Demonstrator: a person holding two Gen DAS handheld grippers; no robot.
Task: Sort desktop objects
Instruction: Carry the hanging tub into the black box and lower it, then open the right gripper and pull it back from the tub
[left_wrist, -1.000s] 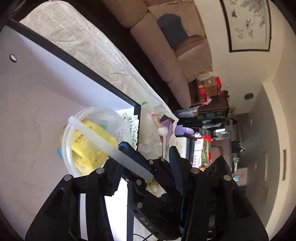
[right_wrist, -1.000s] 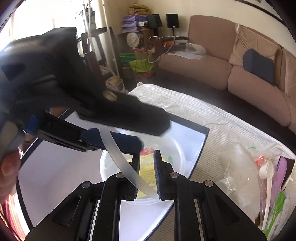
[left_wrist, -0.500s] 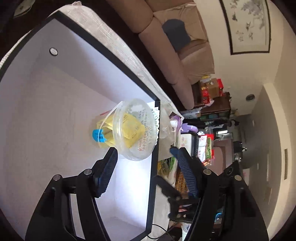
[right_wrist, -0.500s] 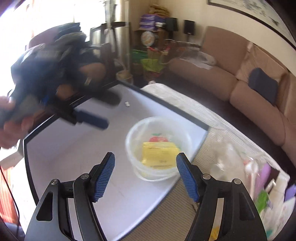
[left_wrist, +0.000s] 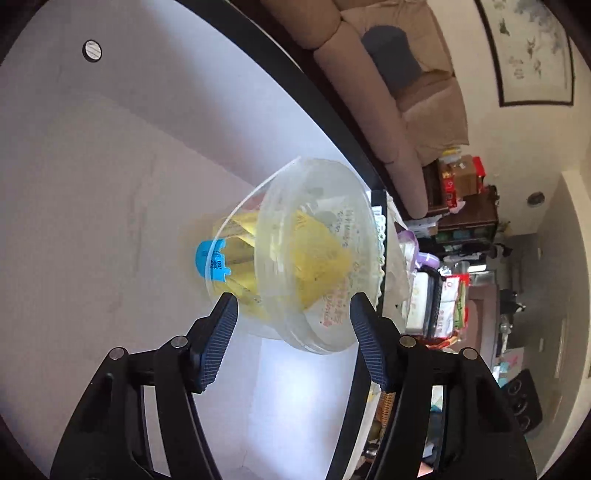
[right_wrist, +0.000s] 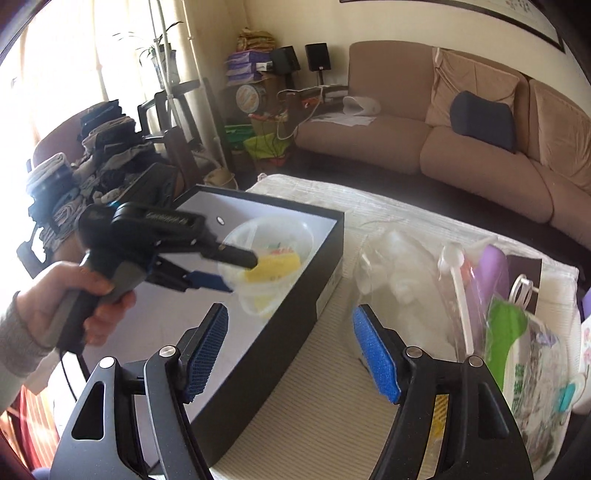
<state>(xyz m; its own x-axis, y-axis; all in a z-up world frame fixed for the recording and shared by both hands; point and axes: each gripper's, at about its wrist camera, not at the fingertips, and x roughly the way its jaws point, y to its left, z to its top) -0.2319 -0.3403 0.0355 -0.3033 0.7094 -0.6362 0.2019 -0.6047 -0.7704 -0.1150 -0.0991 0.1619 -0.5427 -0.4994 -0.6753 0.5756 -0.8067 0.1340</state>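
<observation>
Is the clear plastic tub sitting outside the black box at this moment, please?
No, the clear plastic tub sits inside the black box, near its corner, with the yellow packet in it.

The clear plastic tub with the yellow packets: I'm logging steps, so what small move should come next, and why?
Probably draw the left gripper back from the clear plastic tub. The tub already sits in the black box, and both grippers are open, the right gripper over the striped cloth near the clear bag of items.
</observation>
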